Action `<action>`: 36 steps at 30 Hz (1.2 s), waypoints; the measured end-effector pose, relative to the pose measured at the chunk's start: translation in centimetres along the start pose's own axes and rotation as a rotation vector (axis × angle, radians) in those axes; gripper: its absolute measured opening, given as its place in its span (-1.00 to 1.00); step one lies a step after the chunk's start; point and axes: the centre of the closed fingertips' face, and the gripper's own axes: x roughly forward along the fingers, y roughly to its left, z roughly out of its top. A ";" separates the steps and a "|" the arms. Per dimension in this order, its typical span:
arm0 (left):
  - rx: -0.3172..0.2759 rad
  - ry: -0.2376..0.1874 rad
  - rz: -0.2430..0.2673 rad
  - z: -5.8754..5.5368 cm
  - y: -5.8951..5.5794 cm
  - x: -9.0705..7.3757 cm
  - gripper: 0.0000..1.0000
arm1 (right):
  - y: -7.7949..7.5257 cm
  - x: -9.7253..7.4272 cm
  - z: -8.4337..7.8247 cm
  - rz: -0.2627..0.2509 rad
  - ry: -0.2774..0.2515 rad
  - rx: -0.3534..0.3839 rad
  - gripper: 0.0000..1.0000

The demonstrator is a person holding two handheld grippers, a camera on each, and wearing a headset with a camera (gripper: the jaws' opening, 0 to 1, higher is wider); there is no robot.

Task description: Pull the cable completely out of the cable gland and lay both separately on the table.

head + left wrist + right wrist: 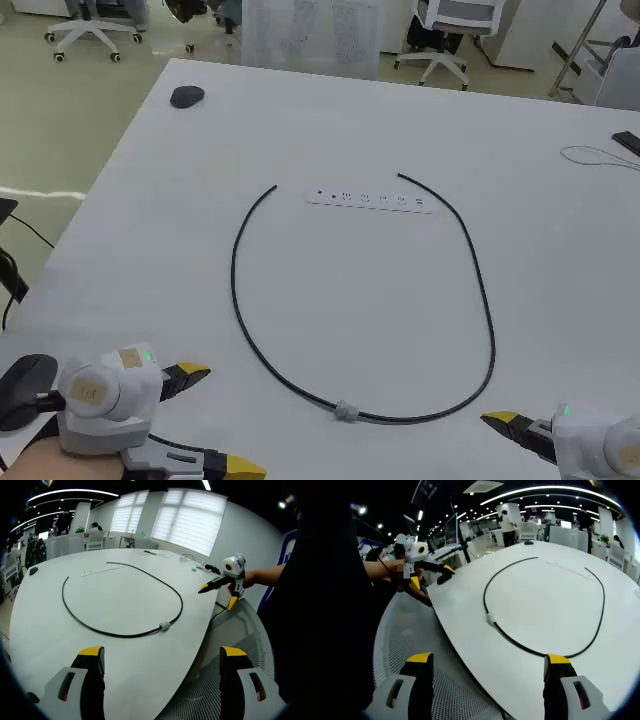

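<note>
Both your tongs are released and carry nothing: the left gripper [230, 418] has its jaws spread wide at the near-left table edge, and the right gripper [488, 658] is spread just as wide at the near-right edge. Neither touches the cable [234, 280]

The cable lies flat on the white table [360, 300] as an open horseshoe. Its two free ends point away from you, one at each end of the white power strip [368, 199] and just beside it. The grey cable gland [346, 411] sits threaded on the nearest bend of the loop, close to your edge and roughly between your two grippers

That layout looks deliberate. With the gland at the near bend, one gripper can pinch it while the other takes the cable right beside it, with no long reach. Holding both grippers open and flanking the gland reads as a ready stance, with the step in hand being the approach, so the task is not started

The gland sits about mid-length, so whichever way you pull, roughly half the cable has to feed through. Expect regrips, and the loop will likely drag across the table and may nudge the power strip

Pinch the gland body, not the cable next to it, or it may just slide along
</note>
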 end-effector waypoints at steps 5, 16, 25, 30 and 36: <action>0.006 0.008 0.005 -0.2 0.1 -0.1 0.87 | 0.0 0.3 -0.2 -0.002 0.003 0.003 0.89; 0.013 0.018 0.002 -0.1 0.0 0.1 0.87 | -0.3 0.1 -0.4 -0.006 -0.016 0.029 0.88; 0.006 -0.006 0.009 0.5 -0.2 0.5 0.87 | -0.3 -0.6 -0.9 -0.003 -0.005 0.029 0.88; -0.013 -0.013 0.013 0.6 -0.5 0.6 0.87 | -0.4 -1.2 -1.0 -0.005 -0.010 0.031 0.89; -0.008 -0.003 0.034 0.7 -0.9 0.3 0.86 | -0.7 -0.7 -1.3 0.019 -0.009 0.019 0.89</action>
